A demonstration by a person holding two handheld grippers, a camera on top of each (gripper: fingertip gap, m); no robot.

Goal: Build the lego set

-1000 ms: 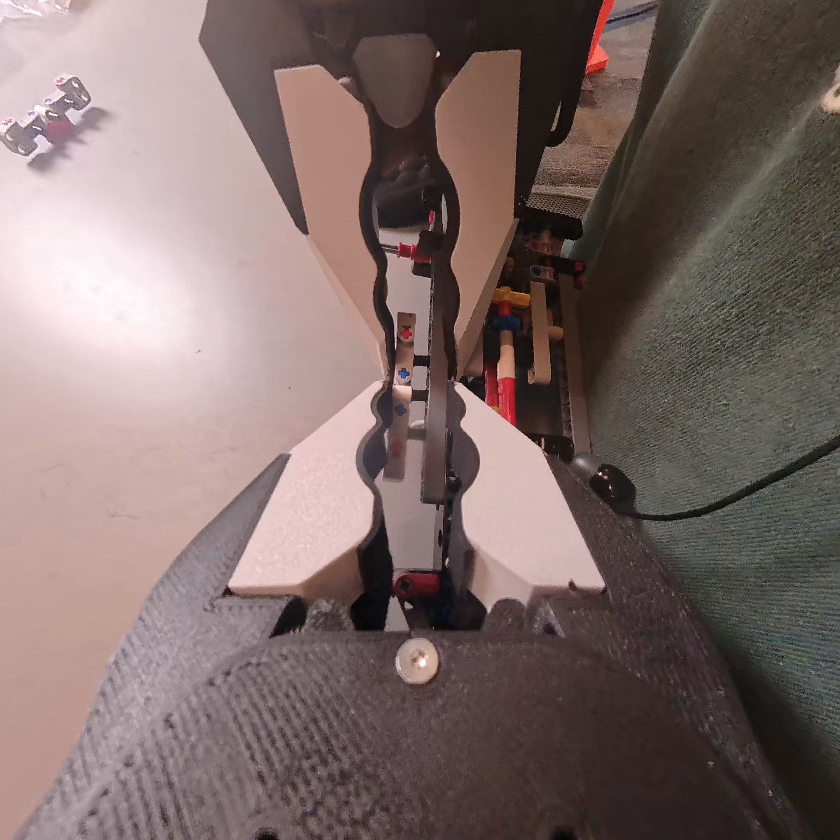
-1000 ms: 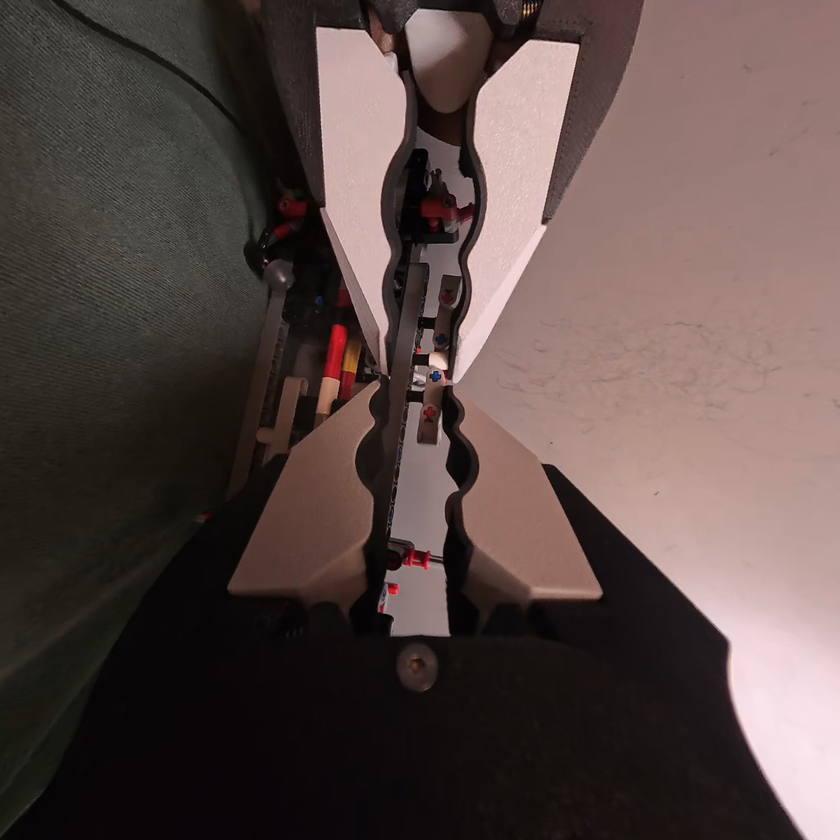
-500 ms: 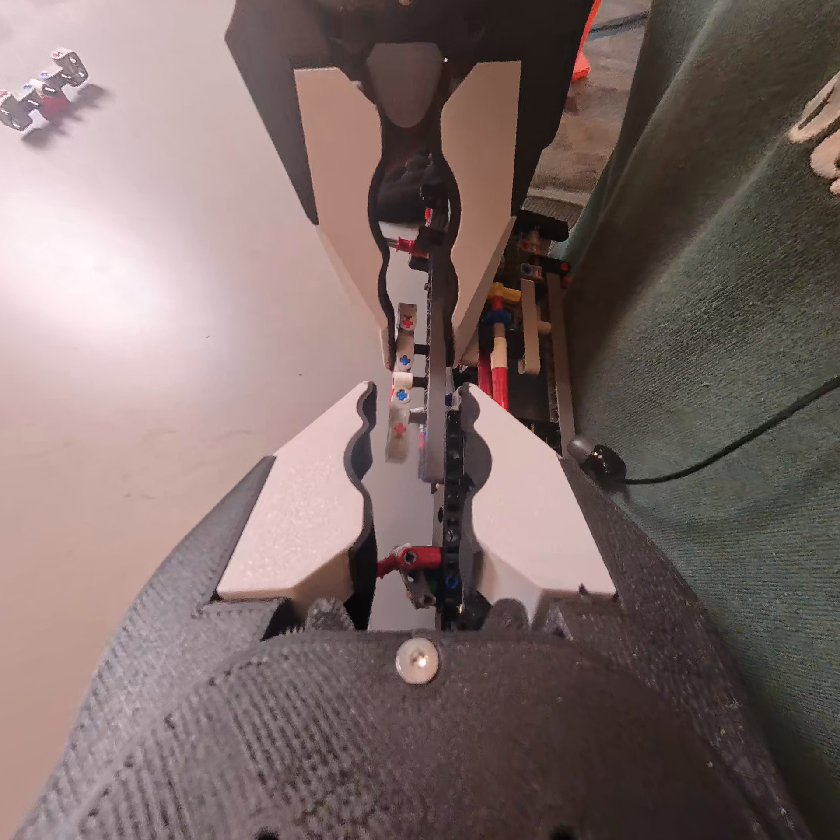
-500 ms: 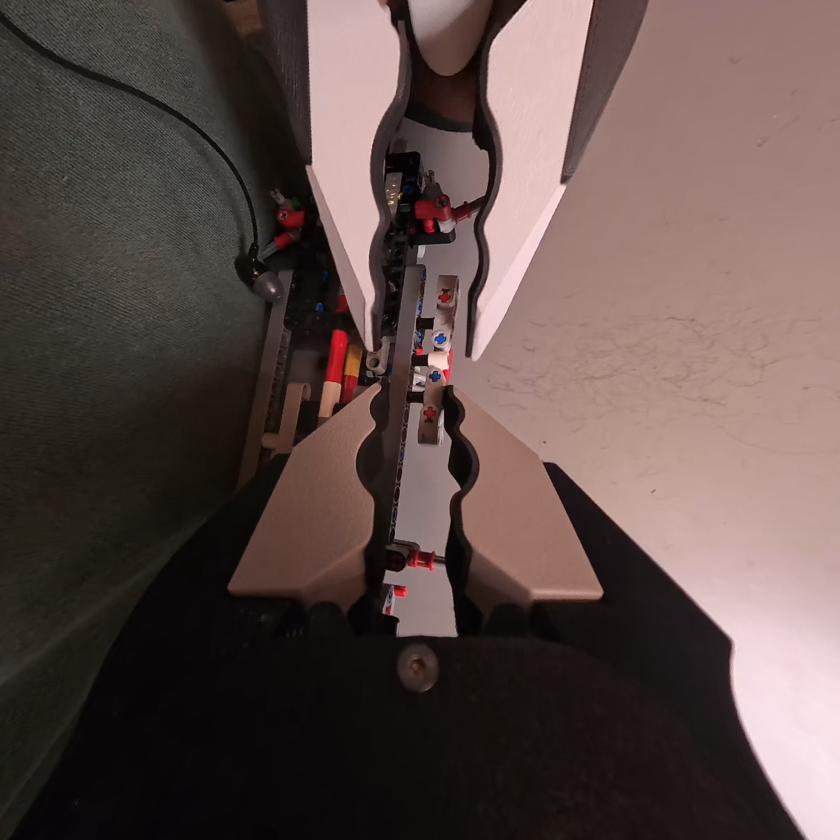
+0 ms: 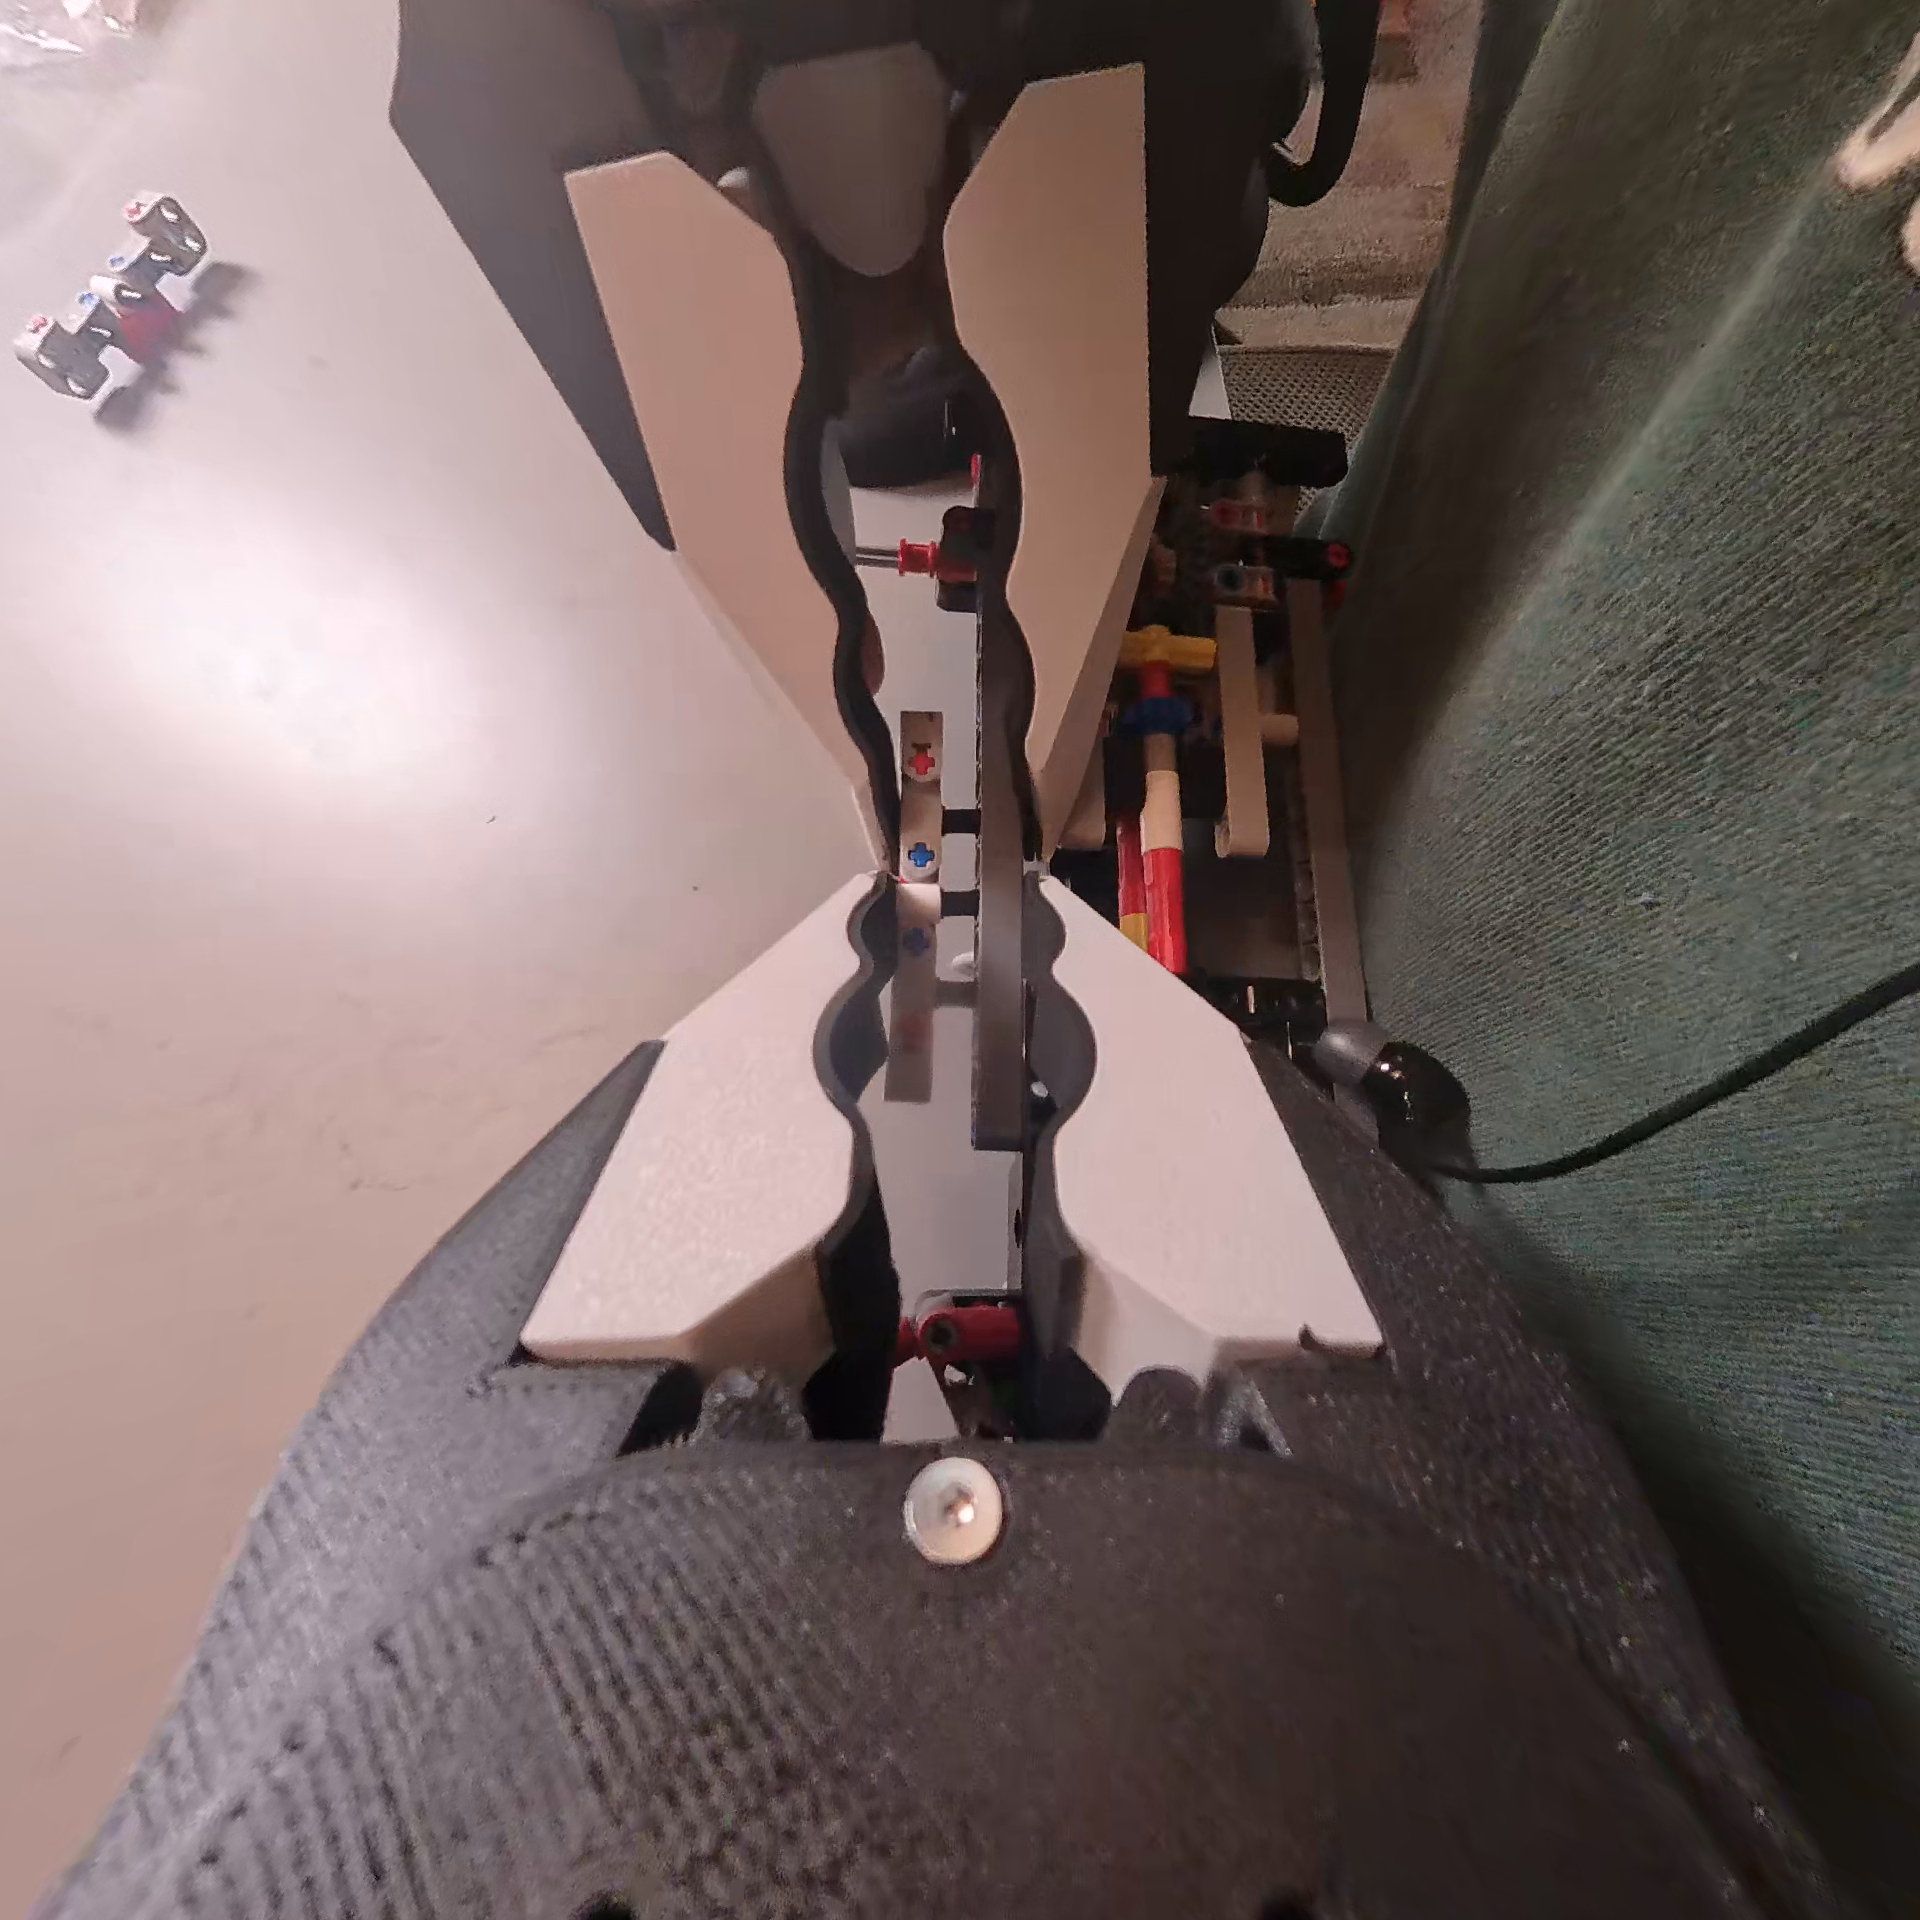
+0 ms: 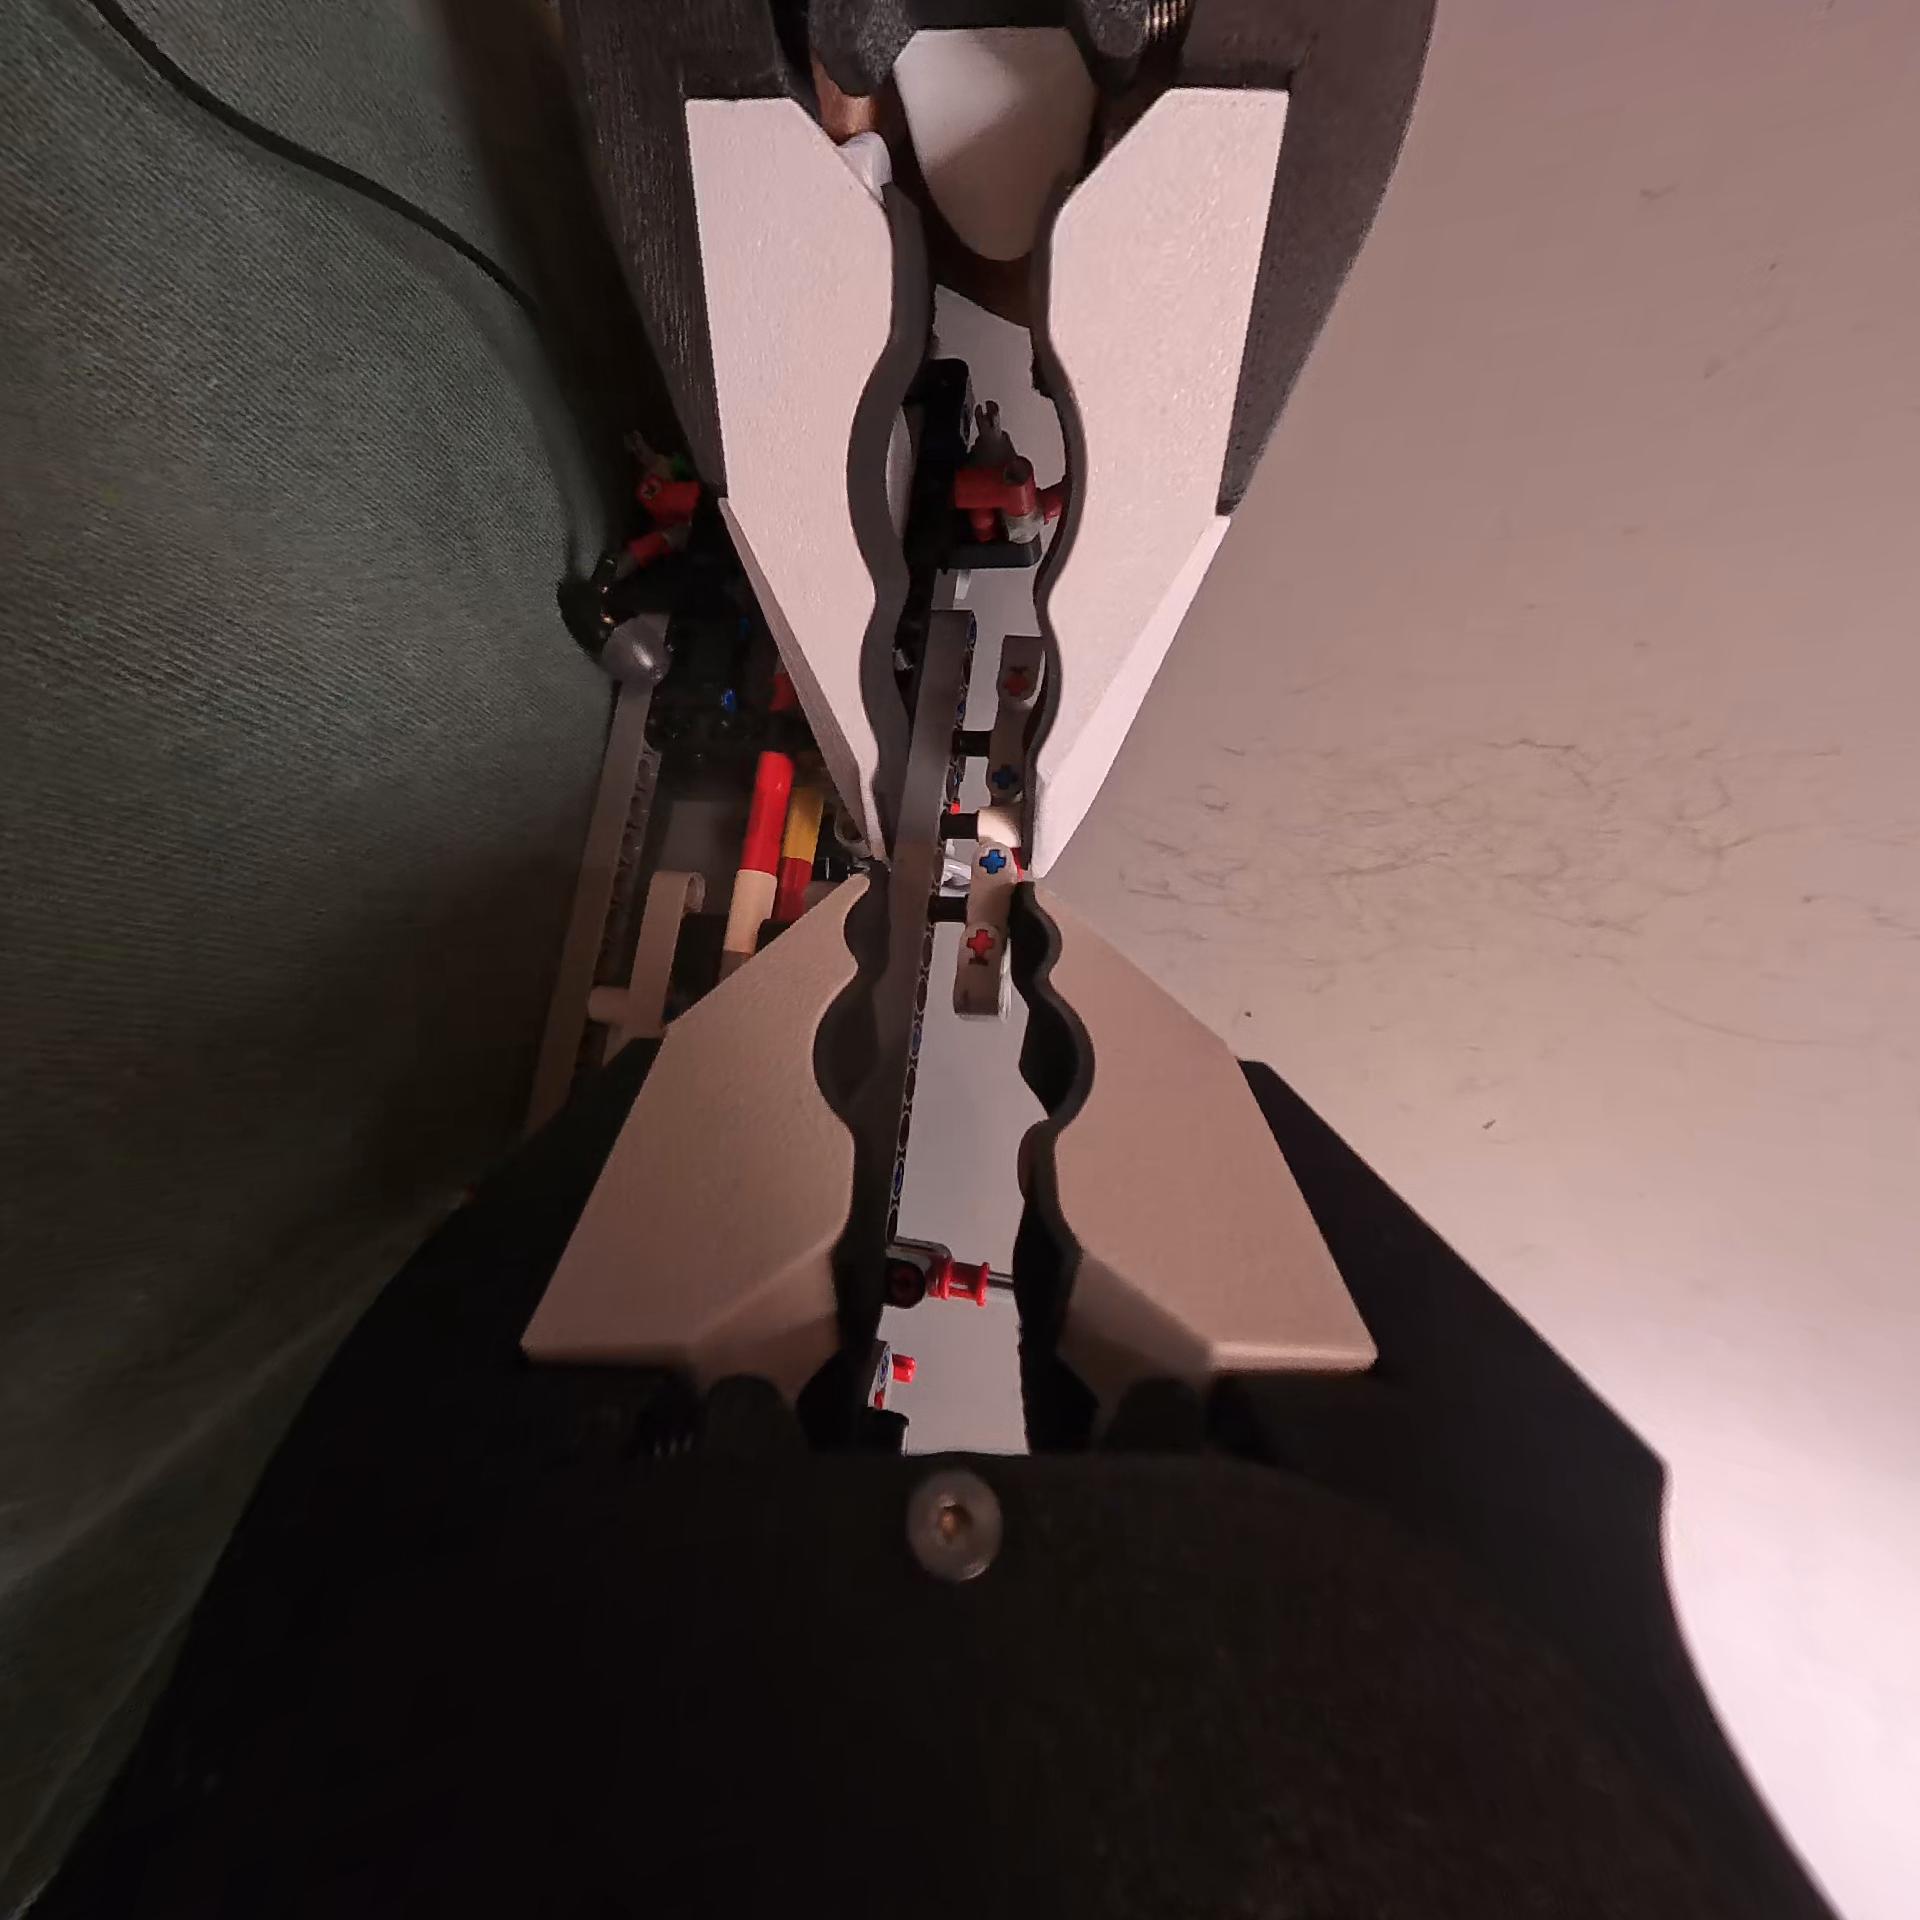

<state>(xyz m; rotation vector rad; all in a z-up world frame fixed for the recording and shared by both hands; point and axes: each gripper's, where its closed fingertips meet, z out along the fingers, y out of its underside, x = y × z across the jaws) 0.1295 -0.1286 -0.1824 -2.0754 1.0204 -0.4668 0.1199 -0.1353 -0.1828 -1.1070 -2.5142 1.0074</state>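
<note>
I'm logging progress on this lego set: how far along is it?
Partly built: a frame of beams with red and yellow rods is together. In hand: both the left gripper and right gripper clamp its grey beam. Left: a small loose assembly sits unattached on the table.

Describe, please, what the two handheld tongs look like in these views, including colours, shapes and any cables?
Both tongs match: the left tongs and right tongs have white wedge-shaped fingers lined with dark wavy rubber pads, on a black, ribbed printed body with a silver screw at its centre. A thin black cable runs over the person's green garment.
</note>
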